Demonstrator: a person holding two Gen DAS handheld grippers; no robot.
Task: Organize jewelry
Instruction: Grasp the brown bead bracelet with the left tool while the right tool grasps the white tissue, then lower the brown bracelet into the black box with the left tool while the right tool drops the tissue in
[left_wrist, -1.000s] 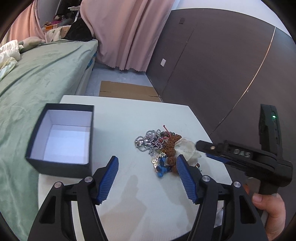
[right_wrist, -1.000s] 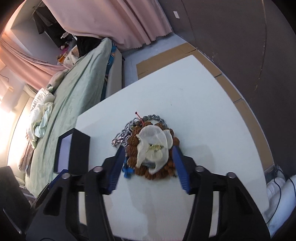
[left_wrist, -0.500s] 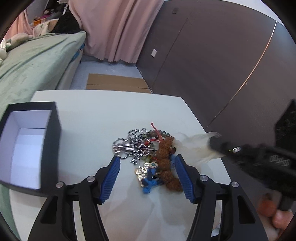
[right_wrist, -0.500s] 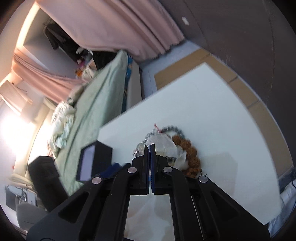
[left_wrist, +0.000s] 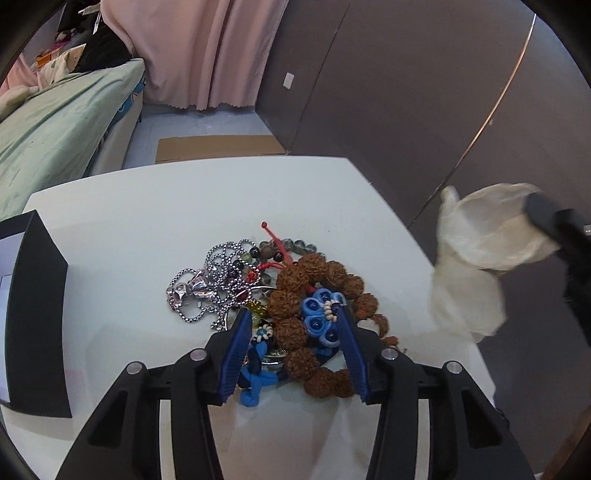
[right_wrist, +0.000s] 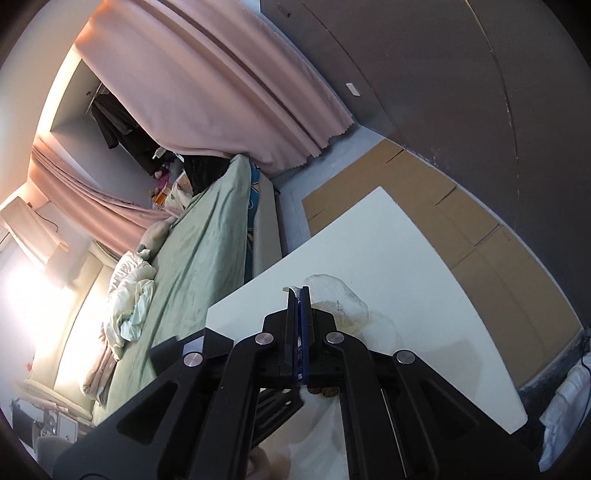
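1. Your left gripper (left_wrist: 293, 317) sits low over the jewelry pile (left_wrist: 275, 291), fingers part open and just been narrowing. The blue pads (left_wrist: 236, 350) flank the brown bead bracelet (left_wrist: 314, 306) and blue knot flower (left_wrist: 321, 314); can't see them pressing yet, so no grip.
2. Your right gripper (right_wrist: 300, 299) is clamped tight on a sheer white pouch (right_wrist: 338, 295), held up off the table (right_wrist: 424, 295). In the left wrist view the pouch (left_wrist: 476, 251) hangs at the right, clear of the pile, w/ the dark right finger (left_wrist: 554, 225) pinching its top.
3. Materials: pouch is thin, translucent, crinkled fabric. Bracelet beads are big, rough, knobbly, rust-brown. Ball chain (left_wrist: 218, 280) is shiny metal, looped w/ a chunky silver pendant (left_wrist: 188, 291). A red cord (left_wrist: 275, 240) w/ mixed round beads lies at the far side; a blue braided cord (left_wrist: 255, 384) trails toward you.
4. Pile sits mid-table, all tangled & overlapping: the chain touches the bracelet, the blue cord runs under it.
5. Around: black box (left_wrist: 33, 325) w/ white inside at the table's left edge, well apart from the pile. Green-covered bed (left_wrist: 55, 136) to the left, pink curtain (left_wrist: 207, 55) and flat cardboard (left_wrist: 218, 147) on the floor beyond, dark wall panels (left_wrist: 406, 92) on the right.
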